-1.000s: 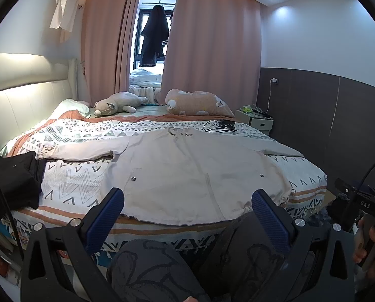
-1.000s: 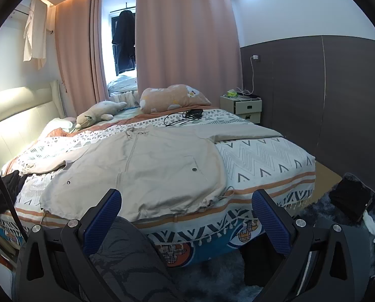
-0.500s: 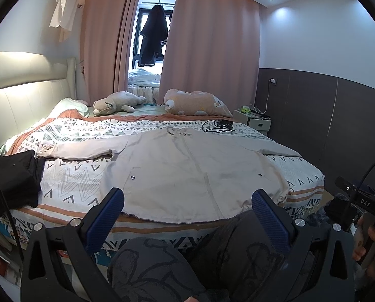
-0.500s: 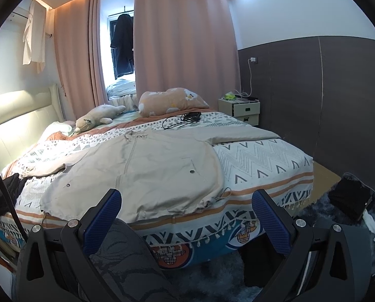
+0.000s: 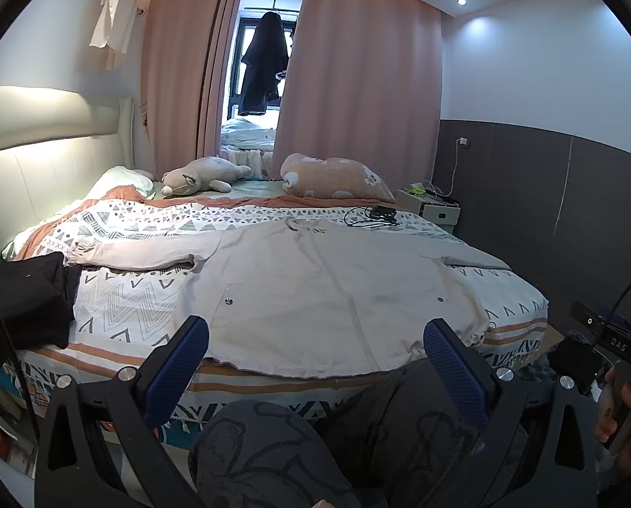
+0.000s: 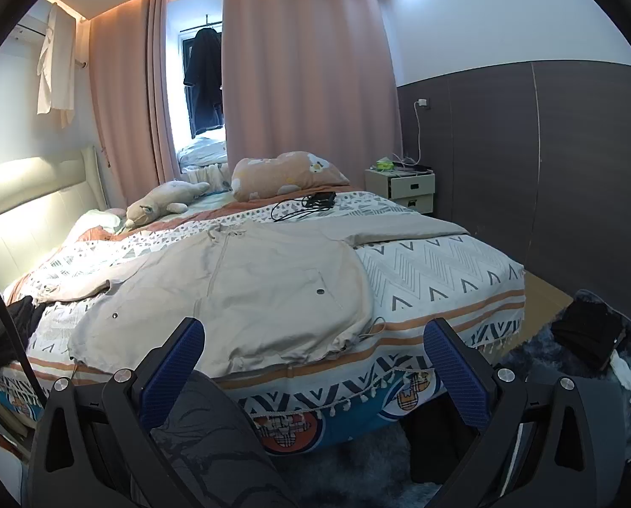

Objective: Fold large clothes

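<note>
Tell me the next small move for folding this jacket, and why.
Probably reach the left gripper toward the left sleeve. The jacket lies flat on the bed, sleeves spread, and both grippers, right too, are open and short of it.

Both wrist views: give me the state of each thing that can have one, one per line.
Beige jacket: spread flat on the bed, front up, sleeves out, unfolded.
Left gripper: open, empty, short of the jacket hem.
Right gripper: open, empty, short of the bed edge.
Curtains: parted, gap at the window.
Black clothes: crumpled at the bed's left edge.
Nightstand drawer: top one slightly open.
</note>
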The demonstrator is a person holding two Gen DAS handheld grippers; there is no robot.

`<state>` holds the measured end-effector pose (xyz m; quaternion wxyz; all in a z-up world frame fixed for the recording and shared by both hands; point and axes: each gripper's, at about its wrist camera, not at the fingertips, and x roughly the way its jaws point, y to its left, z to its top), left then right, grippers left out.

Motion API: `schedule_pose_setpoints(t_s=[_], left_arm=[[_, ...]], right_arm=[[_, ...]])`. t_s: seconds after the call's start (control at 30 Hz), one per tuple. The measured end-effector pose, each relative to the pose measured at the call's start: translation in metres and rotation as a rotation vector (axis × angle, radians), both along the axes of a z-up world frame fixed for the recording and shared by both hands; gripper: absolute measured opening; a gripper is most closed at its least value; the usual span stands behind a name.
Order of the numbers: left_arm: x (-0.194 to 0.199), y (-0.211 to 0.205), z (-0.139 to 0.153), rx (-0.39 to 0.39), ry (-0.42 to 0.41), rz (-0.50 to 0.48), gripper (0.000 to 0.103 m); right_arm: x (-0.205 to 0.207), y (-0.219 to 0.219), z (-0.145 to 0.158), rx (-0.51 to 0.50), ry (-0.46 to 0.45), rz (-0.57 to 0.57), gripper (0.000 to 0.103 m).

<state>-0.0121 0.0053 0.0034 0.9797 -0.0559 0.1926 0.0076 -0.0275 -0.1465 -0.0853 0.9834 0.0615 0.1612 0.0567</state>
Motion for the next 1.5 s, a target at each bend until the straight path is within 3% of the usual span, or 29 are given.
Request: schedule_pose_setpoints(t_s=[0.7,1.03,1.2,1.5], left_arm=[[-0.013,0.008,0.016,-0.02,-0.027,0.013,0.103],[-0.007,0.018,0.008,-0.054,0.022,0.004,0.103],[0.005,0.026,0.011,-0.042,0.031,0.012,0.103],[0.041,0.063,0.0,-0.032,0.07,0.062,0.103]], right_arm=[[-0.003,-0.007,0.012,0.013,-0.04,0.019,0.103],[0.001,-0.006,-0.001,0.007,-0.04,-0.013,0.103],[0.019,-0.001,0.002,0.042,-0.01,-0.026,0.103],[0.08,0.041,0.018,-0.004,0.003,0.047,0.103]])
